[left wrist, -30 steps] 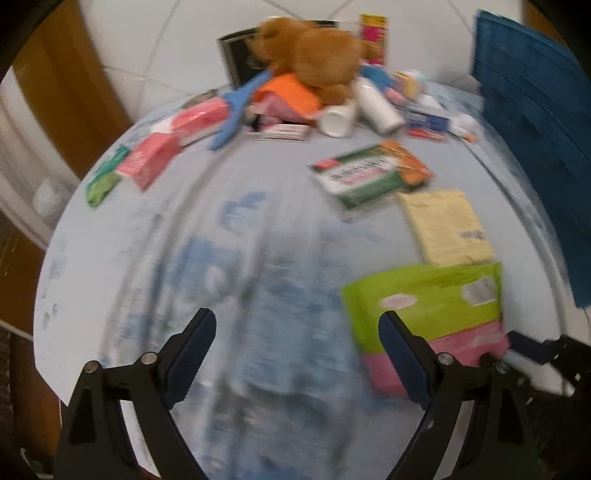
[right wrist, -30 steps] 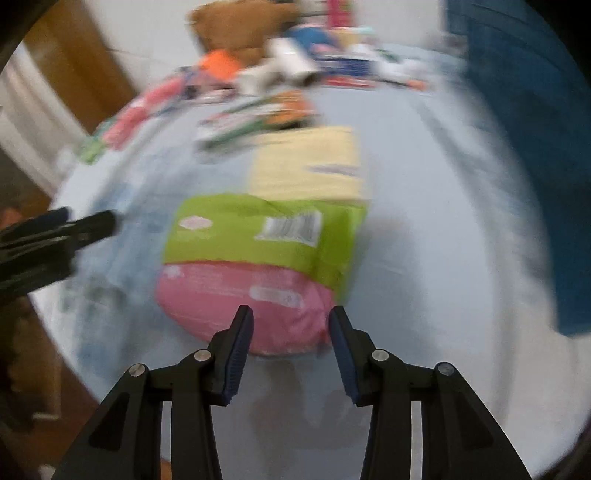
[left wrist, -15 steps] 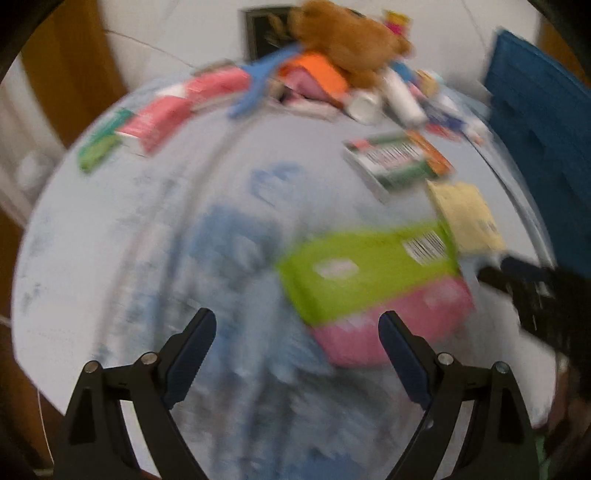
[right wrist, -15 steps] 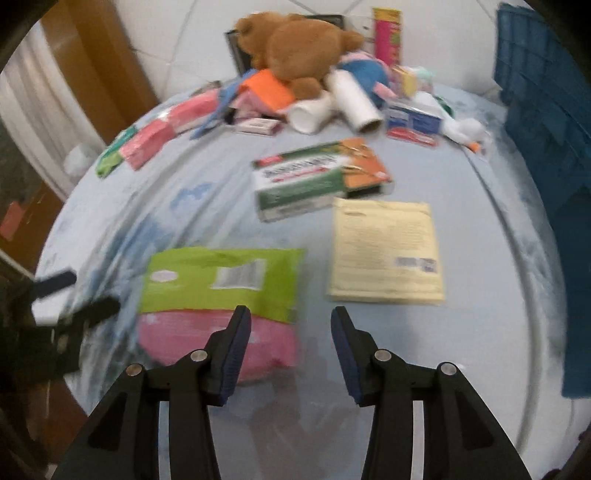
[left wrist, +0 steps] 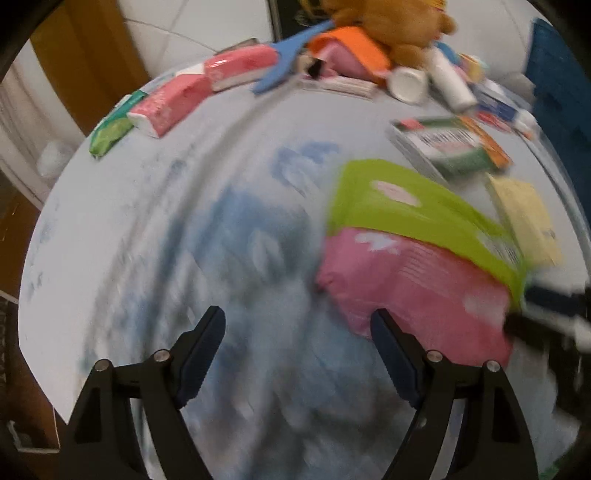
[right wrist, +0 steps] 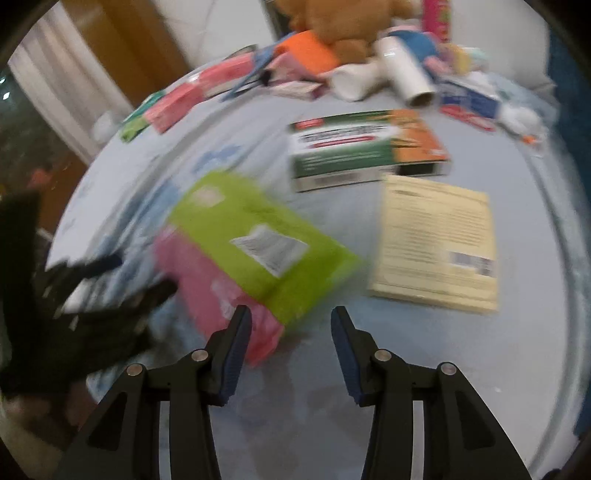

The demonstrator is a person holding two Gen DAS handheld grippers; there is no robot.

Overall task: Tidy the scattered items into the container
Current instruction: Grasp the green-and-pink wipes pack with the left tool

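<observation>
A soft packet (left wrist: 406, 251), lime green at one end and pink at the other, lies slantwise on the light blue table (left wrist: 155, 221). My left gripper (left wrist: 297, 332) hovers low at its pink end. Its jaws are closing on bare cloth, and the packet sits just past the right finger. In the right wrist view the packet (right wrist: 251, 243) lies ahead and to the left. My right gripper (right wrist: 291, 325) is open a little, holding nothing, with its left finger by the pink corner. The blue crate (left wrist: 554, 74) stands at the table's far right.
A green and orange box (right wrist: 369, 151) and a pale yellow booklet (right wrist: 436, 243) lie beyond the packet. At the far edge are a teddy bear (left wrist: 388, 22), a white roll (right wrist: 406, 74), pink tissue packs (left wrist: 173, 99) and several small items. The table edge runs close on the left.
The left gripper came down toward the packet, which now looms large by its right finger, and its jaws narrowed slightly. In the right view the packet now lies slantwise, nearer the fingers.
</observation>
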